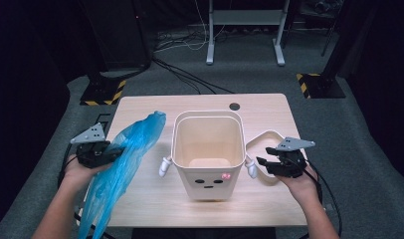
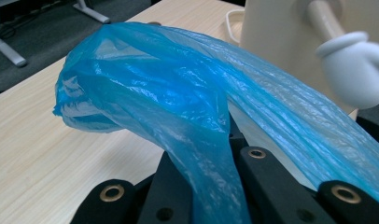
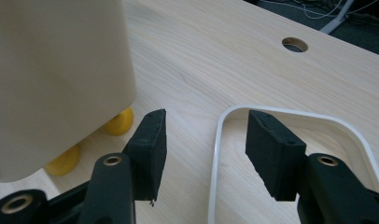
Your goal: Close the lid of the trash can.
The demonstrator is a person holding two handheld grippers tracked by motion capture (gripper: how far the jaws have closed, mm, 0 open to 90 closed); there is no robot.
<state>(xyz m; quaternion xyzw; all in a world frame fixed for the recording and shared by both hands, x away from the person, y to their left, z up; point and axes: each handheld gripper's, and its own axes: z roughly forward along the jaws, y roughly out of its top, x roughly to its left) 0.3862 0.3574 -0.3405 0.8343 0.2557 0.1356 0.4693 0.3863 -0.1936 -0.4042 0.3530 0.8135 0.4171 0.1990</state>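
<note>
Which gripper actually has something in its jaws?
The left gripper: shut on the blue plastic bag. The right gripper is open, nothing between its jaws.

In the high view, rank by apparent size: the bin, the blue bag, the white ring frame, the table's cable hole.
1. bin and blue bag: too alike to rank
2. white ring frame, partly hidden
3. cable hole

surface [image 1: 140, 107]: light wood, round hole [image 1: 234, 106] near far edge | floor: grey carpet [image 1: 50, 149], loose cables [image 1: 185, 74] | white frame legs [image 1: 210, 55] beyond surface | striped yellow-black bases [image 1: 103, 93] at both far corners
</note>
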